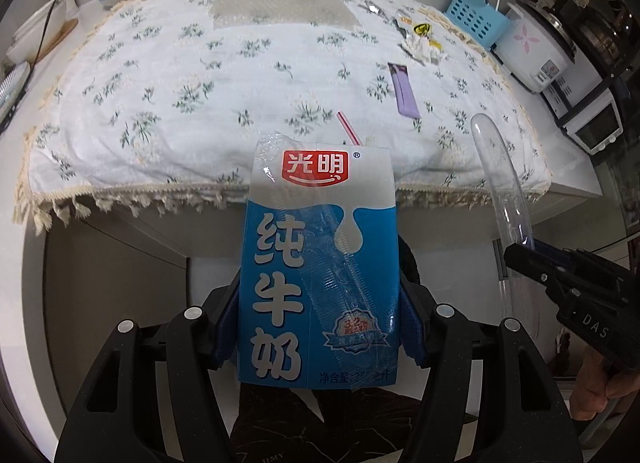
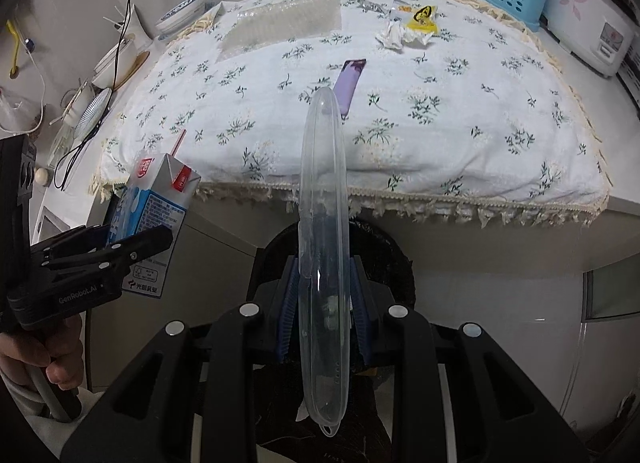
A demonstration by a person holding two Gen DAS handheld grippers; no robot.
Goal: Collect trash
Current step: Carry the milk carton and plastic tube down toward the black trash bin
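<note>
Milk carton fills the left wrist view, clamped upright between the left gripper jaws, which stand fairly wide on its two sides; a dark bin shows just below the carton, likely its destination. Beyond the carton, the floral-clothed tabletop carries a purple wrapper and crumpled scraps. In the right wrist view, the right gripper jaws sit narrow, pinching a clear plastic case edge-on above the same bin, with the carton off to the case's left, both apparently poised for dropping.
</note>
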